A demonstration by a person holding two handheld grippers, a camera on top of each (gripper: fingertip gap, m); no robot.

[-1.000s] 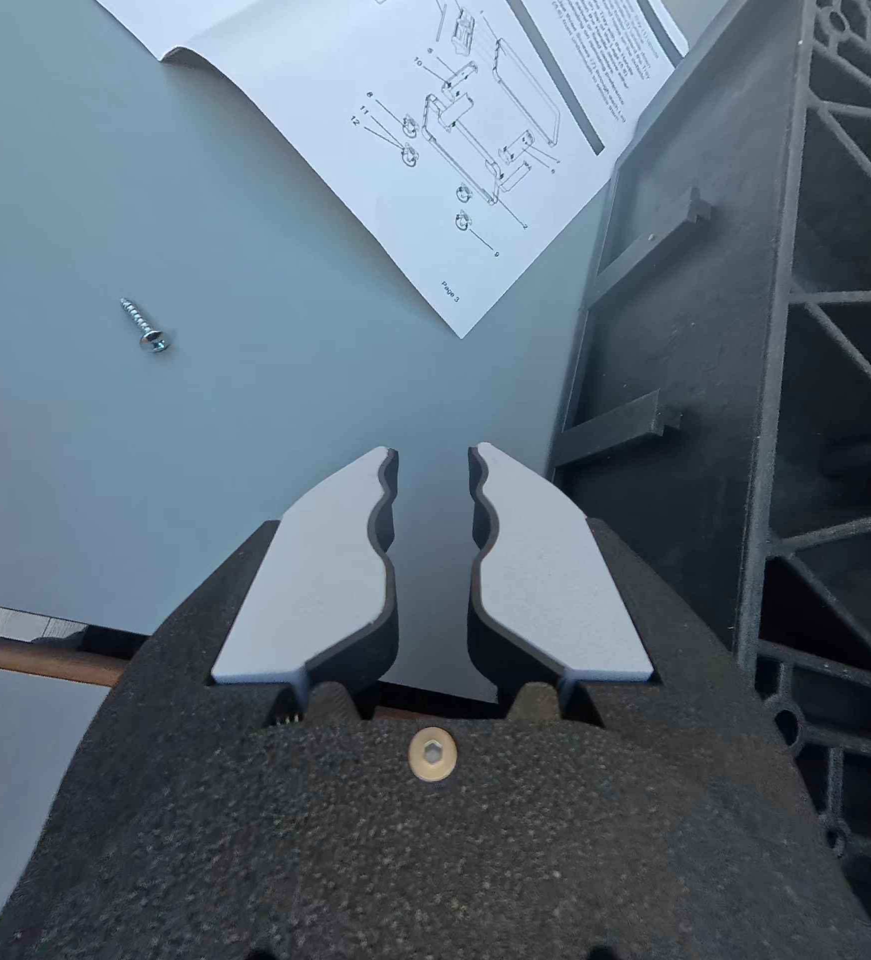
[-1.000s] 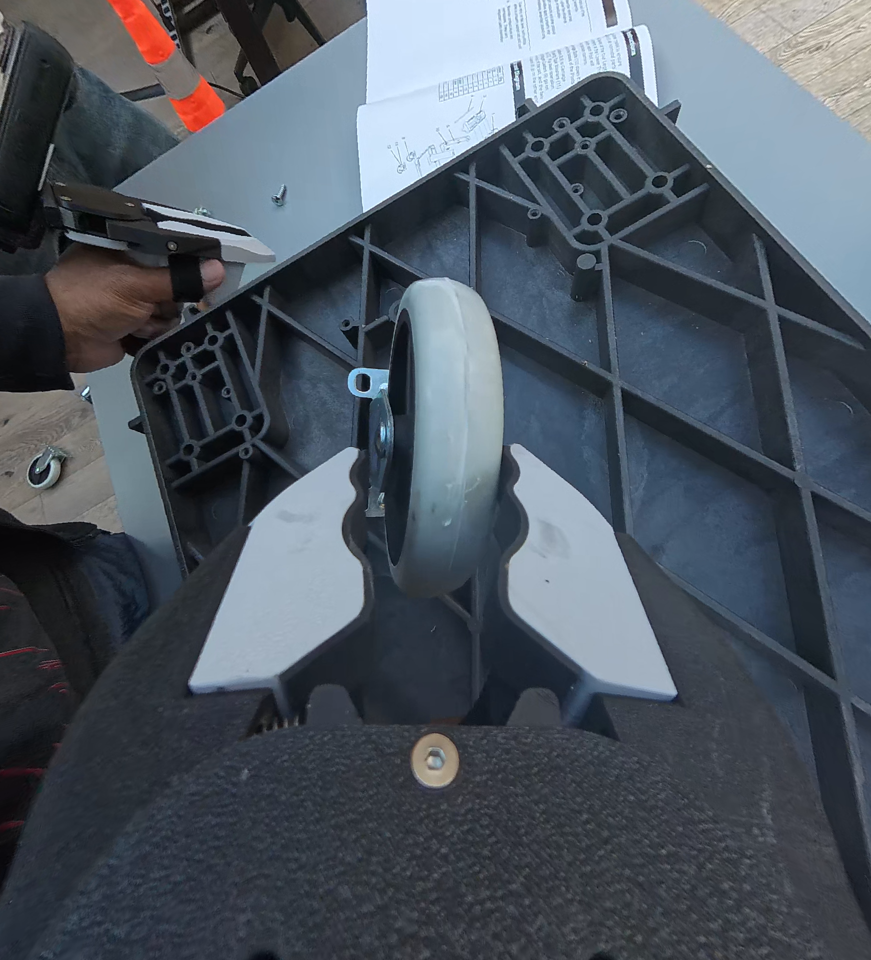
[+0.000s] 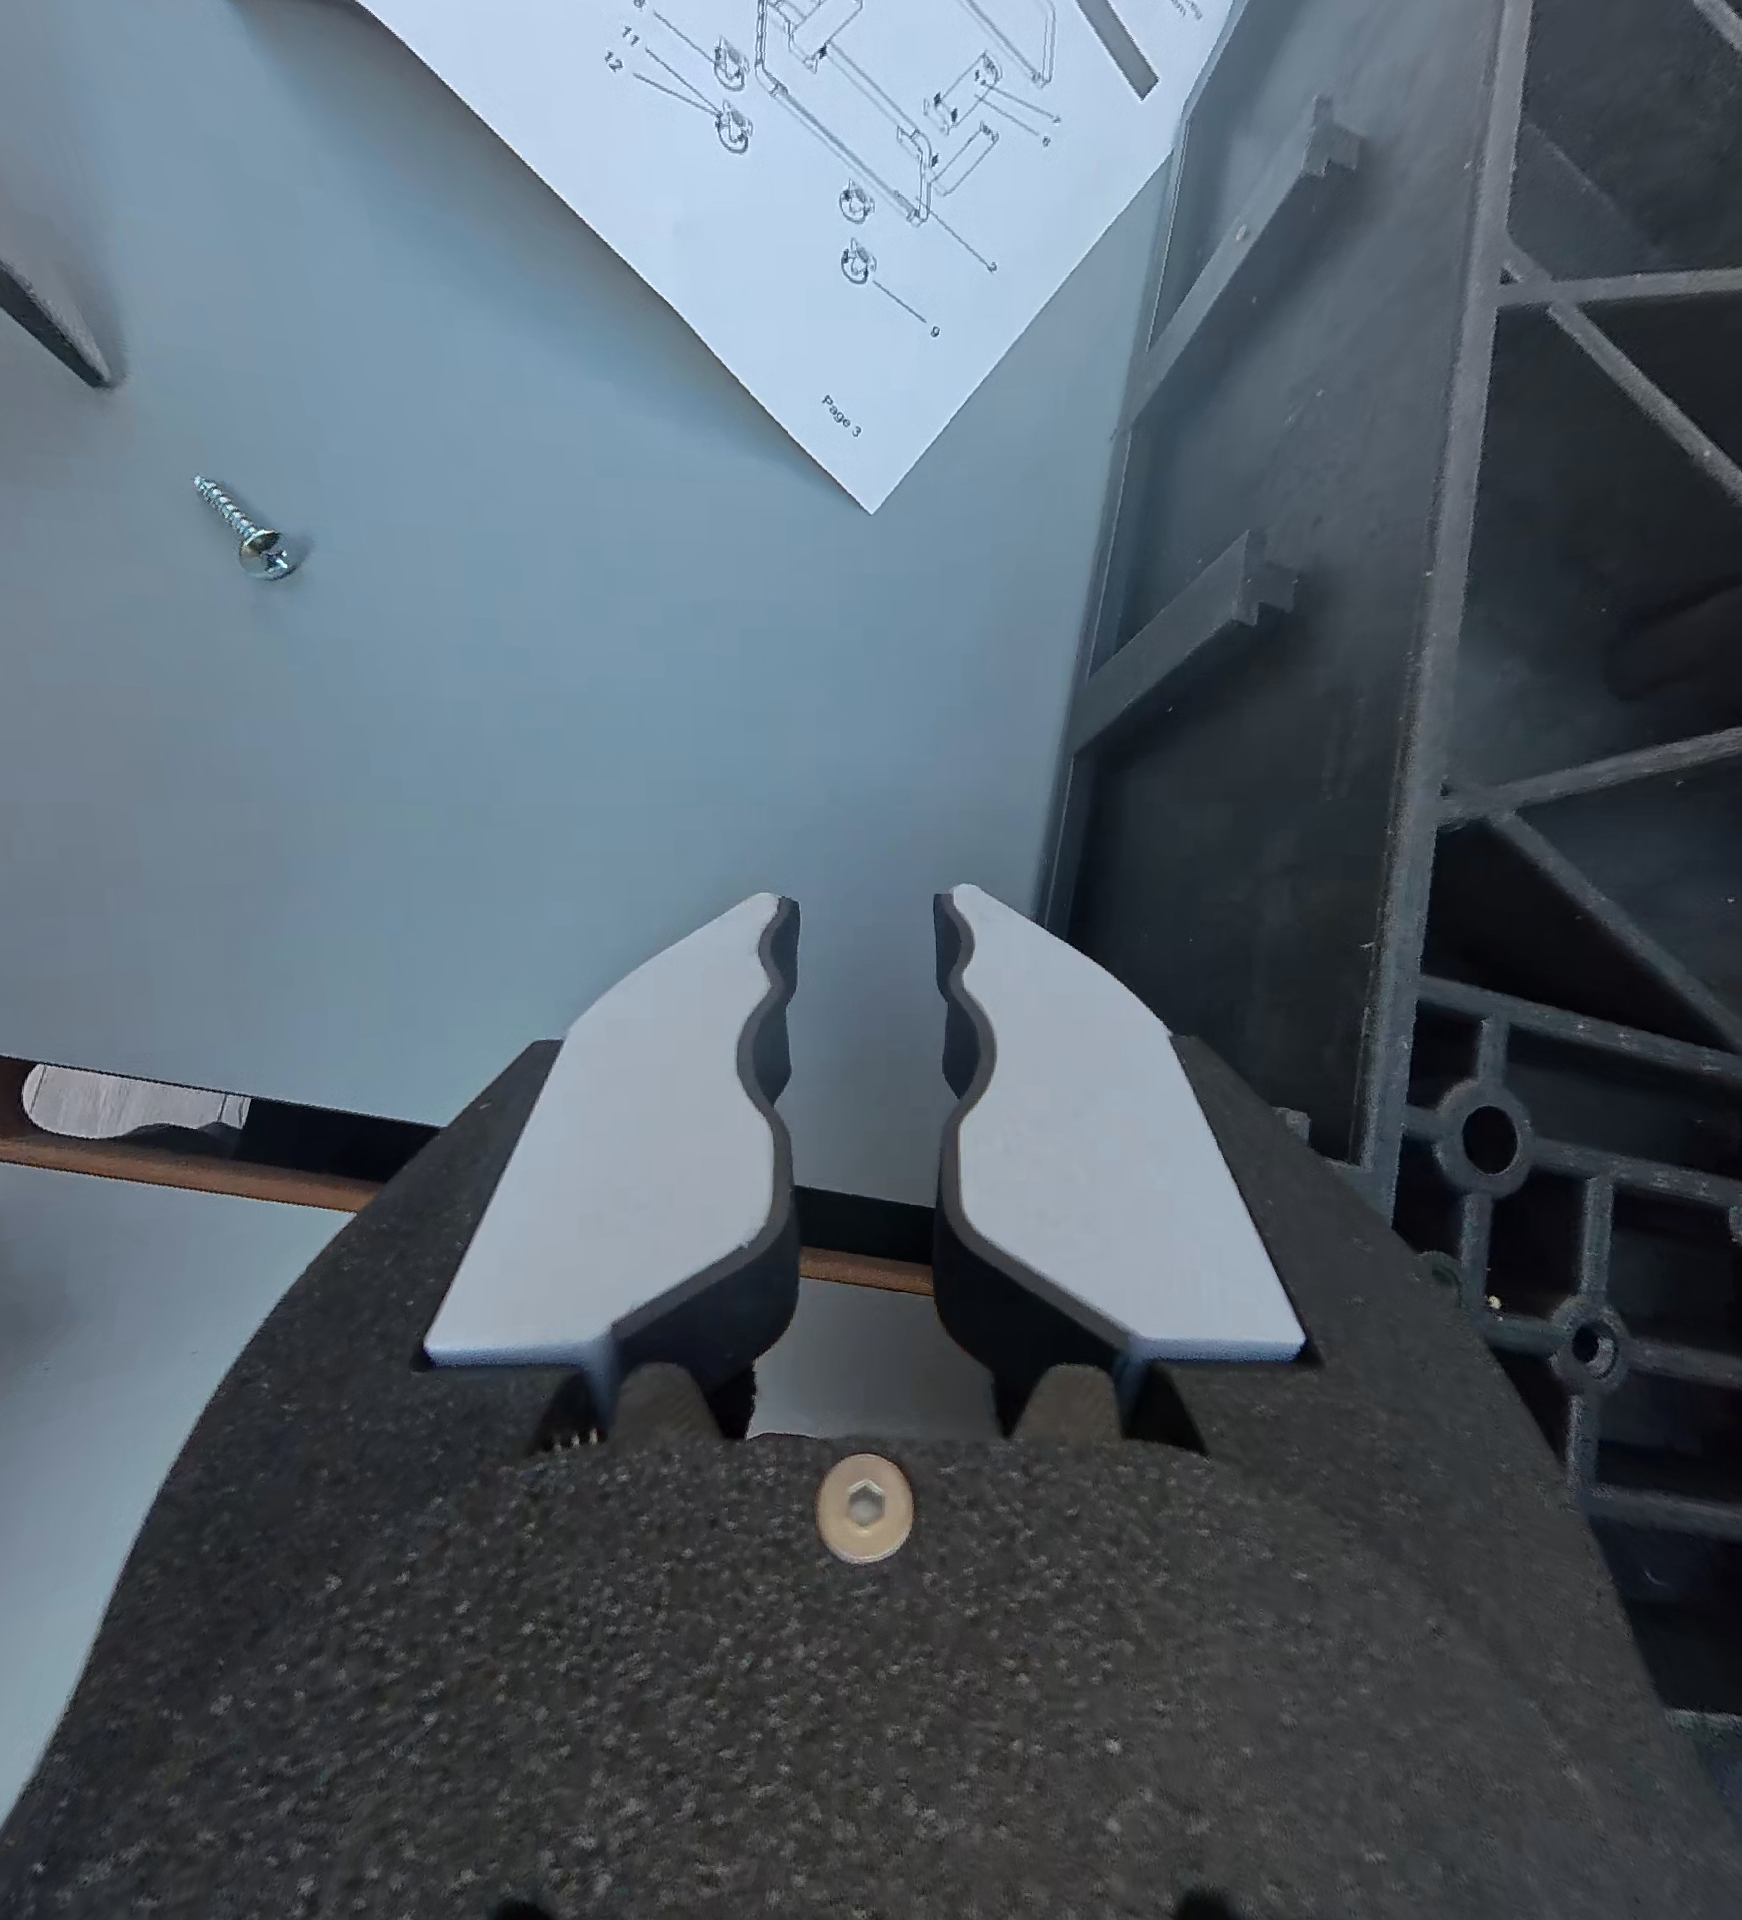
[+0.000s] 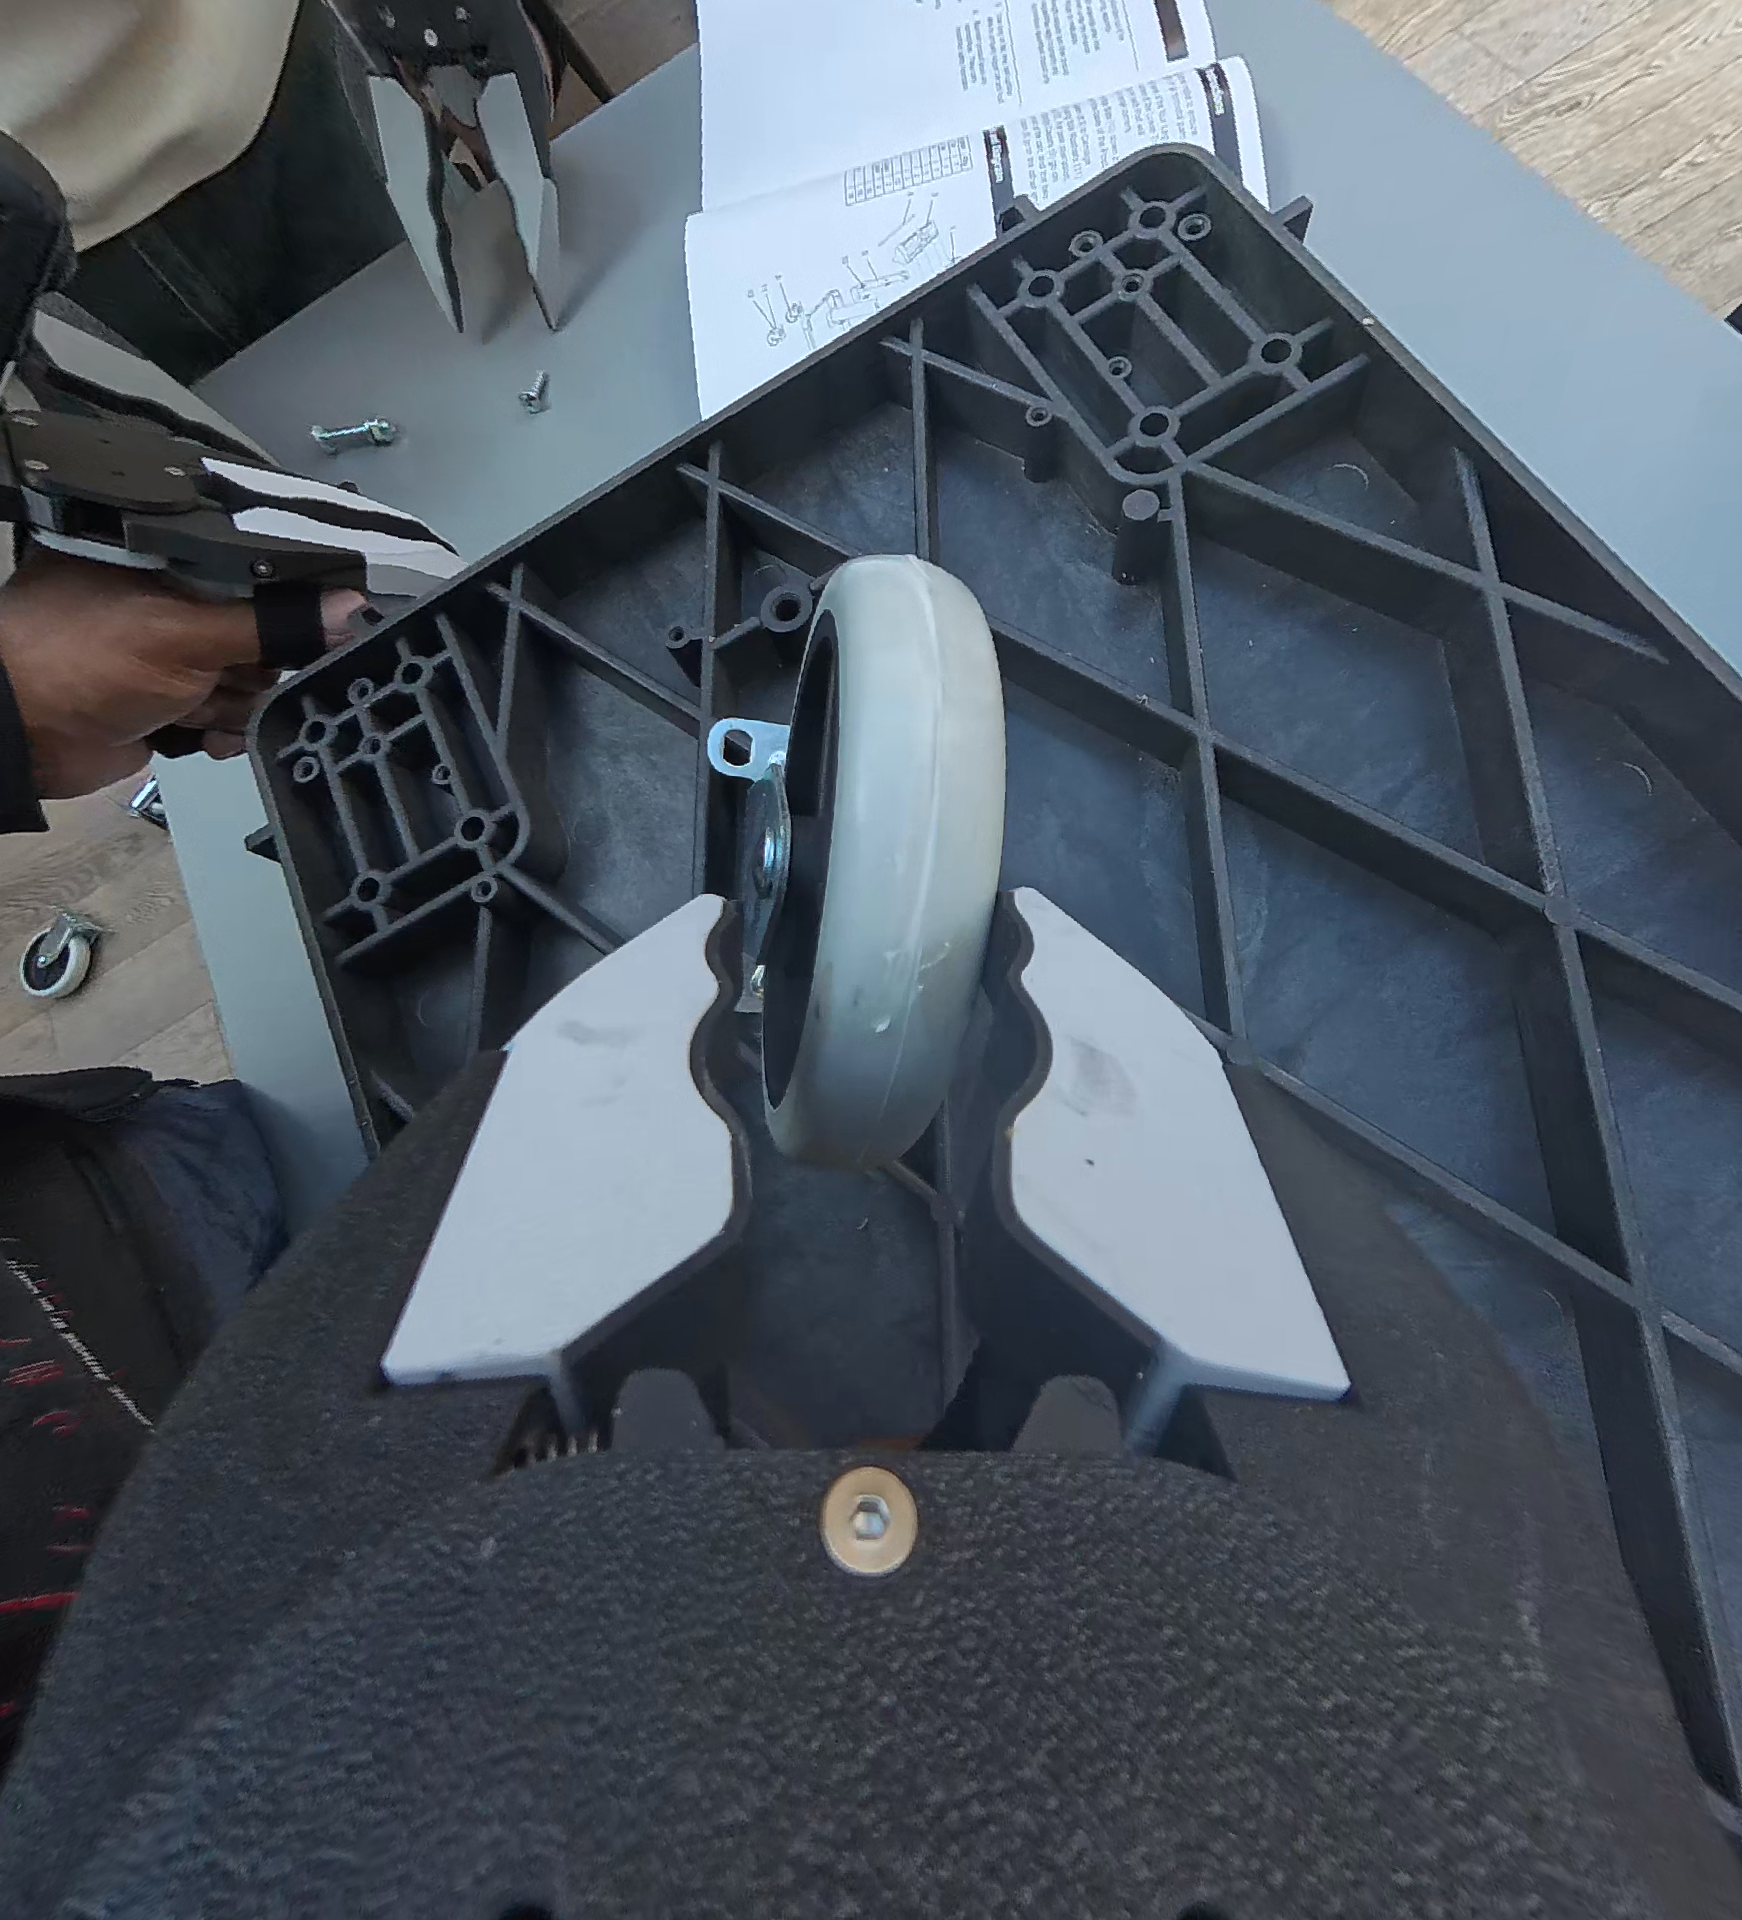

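Your right gripper point(image 4: 867, 925) clamps the caster wheel point(image 4: 893, 862) by its firm, slick tread over the ribbed black platform point(image 4: 1366, 790); your left gripper point(image 3: 867, 914) is narrowly parted, empty.

Grey wheel point(image 4: 888, 862), black ribbed base point(image 4: 1366, 790), seemingly grey-blue table point(image 3: 431, 727).

Two caster wheels: one grey point(image 4: 893, 862) over the ribbed black base point(image 4: 1366, 831), one small point(image 4: 56, 951) on the floor. One screw point(image 3: 246, 528), one bolt point(image 4: 353, 431). One open manual point(image 4: 950, 156).

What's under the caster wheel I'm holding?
The ribbed underside of the black platform lies under the wheel. The right gripper hides the part directly under its lower edge.
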